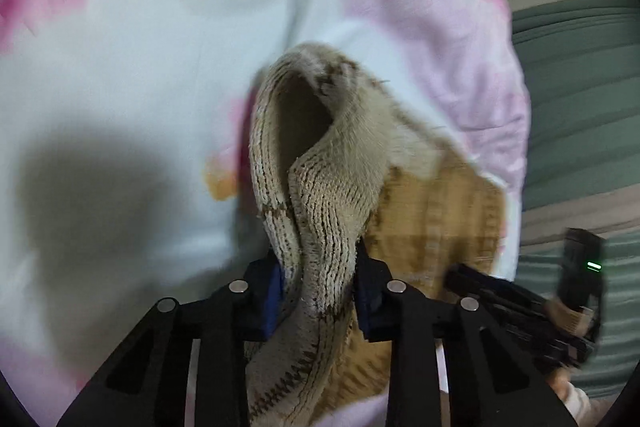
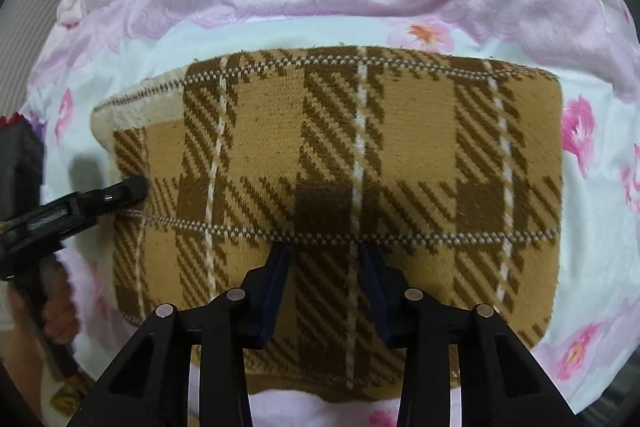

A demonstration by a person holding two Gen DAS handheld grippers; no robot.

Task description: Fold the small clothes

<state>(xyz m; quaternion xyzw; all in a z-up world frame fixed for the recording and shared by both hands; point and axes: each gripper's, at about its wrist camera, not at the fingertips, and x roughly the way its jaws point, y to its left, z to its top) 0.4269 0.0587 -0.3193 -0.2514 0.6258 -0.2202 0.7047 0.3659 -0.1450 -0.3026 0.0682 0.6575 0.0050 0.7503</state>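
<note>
With our left tongs (image 1: 320, 291) clamped on the left edge of the plaid knit garment (image 2: 340, 167) lying on the floral bedsheet (image 2: 600, 227), and our right tongs (image 2: 326, 267) part-open above it, unclamped, we should carry that edge across evenly.

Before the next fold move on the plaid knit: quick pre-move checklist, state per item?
1. Left gripper clamped on the plaid knit edge: ok, the fabric is bunched between its pads.
2. Right gripper gripping the knit: cannot tell, its pads sit on the fabric with a gap between them.
3. Knit lying flat apart from the lifted left end: ok.
4. Grippers apart from each other: ok, they sit at different parts of the knit.
5. Floral bedsheet caught in either grip: cannot tell.
</note>
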